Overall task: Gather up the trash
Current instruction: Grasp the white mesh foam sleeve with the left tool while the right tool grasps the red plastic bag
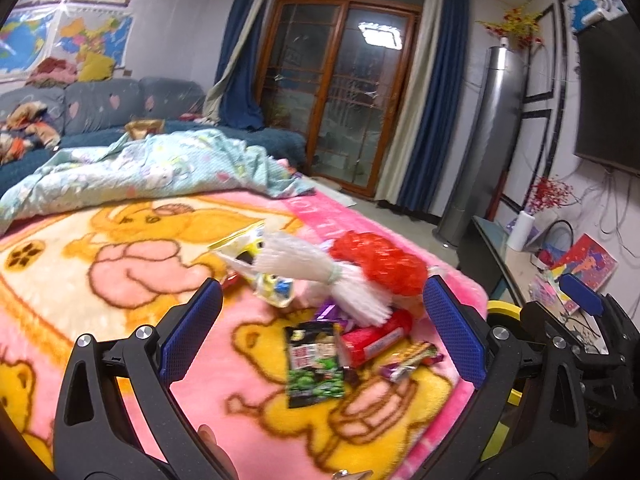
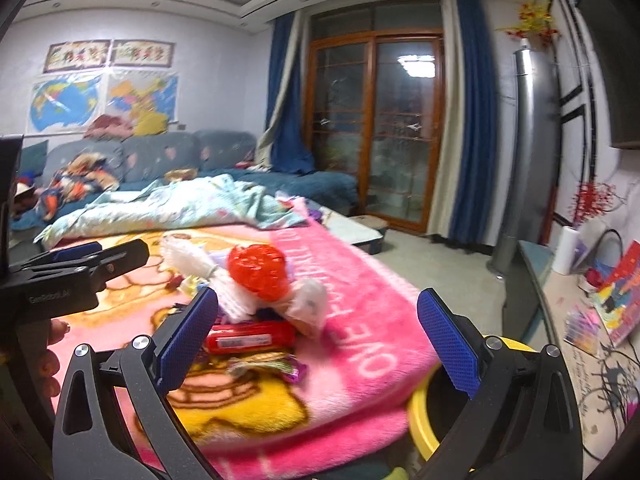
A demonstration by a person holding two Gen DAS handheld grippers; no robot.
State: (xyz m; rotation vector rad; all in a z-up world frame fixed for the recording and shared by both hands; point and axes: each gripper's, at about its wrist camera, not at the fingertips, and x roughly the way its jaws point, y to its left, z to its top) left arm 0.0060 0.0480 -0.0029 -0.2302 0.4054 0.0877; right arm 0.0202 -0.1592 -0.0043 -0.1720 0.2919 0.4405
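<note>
A heap of trash lies on the pink bear blanket: a white foam net, a red foam net, a yellow-white snack bag, a black-green packet, a red wrapper and a small candy wrapper. My left gripper stands open just before the heap, holding nothing. My right gripper is open too, over the blanket's edge, facing the red net and red wrapper. A yellow bin sits below the bed edge, under its right finger.
A light blue quilt is bunched at the blanket's far side, with a blue sofa behind. A low cabinet with papers runs along the right wall beside a silver tower unit. Open floor lies between bed and cabinet.
</note>
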